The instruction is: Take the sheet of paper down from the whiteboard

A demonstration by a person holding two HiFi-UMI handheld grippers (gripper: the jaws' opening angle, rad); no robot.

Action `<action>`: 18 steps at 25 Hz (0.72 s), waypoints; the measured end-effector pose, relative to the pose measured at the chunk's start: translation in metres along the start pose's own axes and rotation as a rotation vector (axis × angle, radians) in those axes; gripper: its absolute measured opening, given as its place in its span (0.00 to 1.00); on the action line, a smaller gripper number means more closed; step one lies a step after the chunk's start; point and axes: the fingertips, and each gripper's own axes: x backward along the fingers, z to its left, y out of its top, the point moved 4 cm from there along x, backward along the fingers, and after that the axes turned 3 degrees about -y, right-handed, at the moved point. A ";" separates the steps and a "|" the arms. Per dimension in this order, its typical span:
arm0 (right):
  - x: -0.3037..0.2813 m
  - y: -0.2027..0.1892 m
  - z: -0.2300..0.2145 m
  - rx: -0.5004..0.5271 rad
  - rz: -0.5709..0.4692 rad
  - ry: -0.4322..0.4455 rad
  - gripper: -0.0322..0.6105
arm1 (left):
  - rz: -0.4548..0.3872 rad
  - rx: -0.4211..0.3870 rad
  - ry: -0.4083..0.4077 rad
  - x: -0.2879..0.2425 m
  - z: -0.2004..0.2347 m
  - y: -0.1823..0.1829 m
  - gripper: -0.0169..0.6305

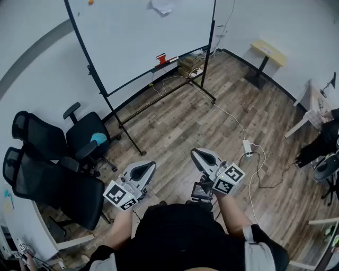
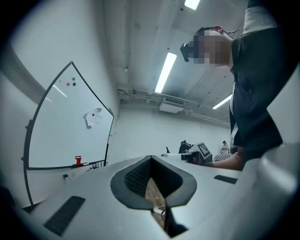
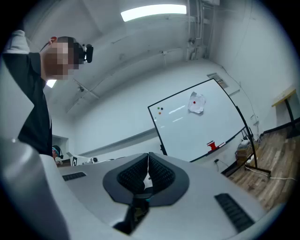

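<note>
Whiteboard (image 1: 148, 42) standing at far side of room, well apart from both claws, wood floor (image 1: 175, 127) lying between. Left gripper (image 1: 144, 168) and right gripper (image 1: 200, 156) hanging near person, both pointing toward board. Jaws of each pressing together, gripping nothing. Sheet of paper (image 1: 162, 6) clinging high on board, far ahead, roughly between claws; right one seeming slightly nearer. Sheet looking white, crumpled, showing no clear long axis. Red magnet (image 3: 194, 101) pinning it.

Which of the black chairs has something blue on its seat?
The chair nearest the whiteboard: a teal thing lies on its seat. The other chairs show nothing of that colour.
</note>
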 end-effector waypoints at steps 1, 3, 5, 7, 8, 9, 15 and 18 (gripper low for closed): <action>-0.002 -0.005 0.002 -0.024 -0.014 -0.015 0.08 | 0.000 -0.002 -0.012 0.003 0.004 0.002 0.05; -0.007 -0.014 0.008 -0.056 -0.033 -0.036 0.08 | 0.009 -0.015 -0.042 0.006 0.009 0.006 0.05; -0.017 -0.024 0.017 -0.052 -0.021 -0.038 0.08 | 0.030 -0.036 -0.088 0.006 0.013 0.009 0.05; -0.029 -0.033 0.027 -0.026 0.005 -0.033 0.08 | 0.050 -0.041 -0.145 0.006 0.016 0.009 0.05; -0.034 -0.036 0.031 -0.009 0.013 -0.033 0.08 | 0.057 -0.036 -0.173 0.006 0.018 0.009 0.05; -0.039 -0.038 0.034 0.008 0.016 -0.037 0.08 | 0.060 -0.032 -0.197 0.006 0.021 0.008 0.05; -0.047 -0.041 0.040 0.093 -0.001 -0.152 0.08 | 0.060 0.020 -0.244 0.006 0.046 -0.008 0.05; -0.038 -0.045 0.040 0.120 0.030 -0.188 0.08 | 0.078 0.048 -0.279 -0.005 0.052 -0.018 0.05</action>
